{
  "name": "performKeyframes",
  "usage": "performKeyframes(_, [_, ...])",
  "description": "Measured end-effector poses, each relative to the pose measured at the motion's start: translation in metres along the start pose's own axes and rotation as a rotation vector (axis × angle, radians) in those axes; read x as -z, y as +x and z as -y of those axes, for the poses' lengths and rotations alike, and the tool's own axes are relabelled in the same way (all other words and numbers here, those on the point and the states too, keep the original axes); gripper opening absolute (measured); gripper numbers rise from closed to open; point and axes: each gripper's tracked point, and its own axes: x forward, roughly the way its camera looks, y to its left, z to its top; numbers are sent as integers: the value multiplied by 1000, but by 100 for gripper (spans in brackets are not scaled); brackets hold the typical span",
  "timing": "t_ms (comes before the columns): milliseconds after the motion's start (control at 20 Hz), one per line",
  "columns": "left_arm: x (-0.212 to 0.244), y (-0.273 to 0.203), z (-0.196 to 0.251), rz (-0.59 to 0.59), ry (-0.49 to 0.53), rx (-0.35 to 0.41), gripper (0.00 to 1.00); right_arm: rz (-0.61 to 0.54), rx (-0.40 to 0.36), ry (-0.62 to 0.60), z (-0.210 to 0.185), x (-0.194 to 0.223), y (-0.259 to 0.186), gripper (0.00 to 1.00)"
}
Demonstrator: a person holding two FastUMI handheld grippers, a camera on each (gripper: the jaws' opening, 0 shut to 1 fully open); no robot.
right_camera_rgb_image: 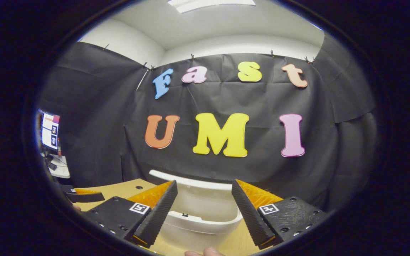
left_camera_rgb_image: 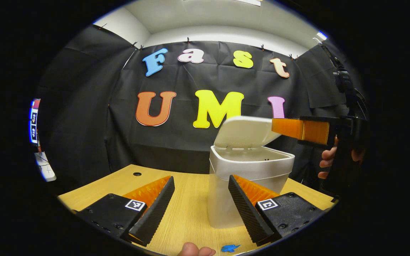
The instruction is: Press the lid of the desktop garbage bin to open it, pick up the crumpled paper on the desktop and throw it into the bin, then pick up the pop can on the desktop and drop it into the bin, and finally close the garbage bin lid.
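The bin [left_camera_rgb_image: 249, 185] stands at centre right of the left gripper view on the table [left_camera_rgb_image: 187, 209], its lid [left_camera_rgb_image: 244, 131] raised. The right gripper [left_camera_rgb_image: 279, 127] hovers at the lid's right edge, its jaws apart in its own view above the bin. The left gripper [left_camera_rgb_image: 201, 199] sits low in its frame, jaws apart, holding nothing.

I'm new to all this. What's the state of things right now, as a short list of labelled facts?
bin: white, standing on the wooden desk
lid: raised, tilted back
left gripper: open, holding nothing, near the bin's front
right gripper: open, holding nothing, above the bin, near the raised lid
paper and can: not seen on the desk
bin contents: cannot tell
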Motion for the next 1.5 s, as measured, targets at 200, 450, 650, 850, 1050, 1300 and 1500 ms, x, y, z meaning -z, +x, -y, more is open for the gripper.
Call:
performKeyframes(200, [-1, -1, 10, 4, 25, 9, 98, -1, 2, 11, 9, 6, -16, 95])
performKeyframes(450, [18, -12, 29, -20, 27, 39, 98, 1, 27, 9, 28, 24, -43, 97])
performKeyframes(650, [36, -21, 39, -56, 50, 51, 98, 6, 73, 8, 51, 35, -64, 97])
performKeyframes(850, [57, -23, 51, -92, 35, 62, 98, 9, 83, 29, 62, 51, -83, 95])
performKeyframes(1050, [110, -39, 62, -215, 2, 90, 98, -11, 78, 73, 73, 78, -102, 95])
performKeyframes(1300, [170, -63, 70, -348, 14, 80, 99, -27, 107, 109, 90, 108, -125, 95])
performKeyframes(1500, [204, -73, 77, -422, 22, 70, 99, -66, 114, 135, 96, 137, -132, 95])
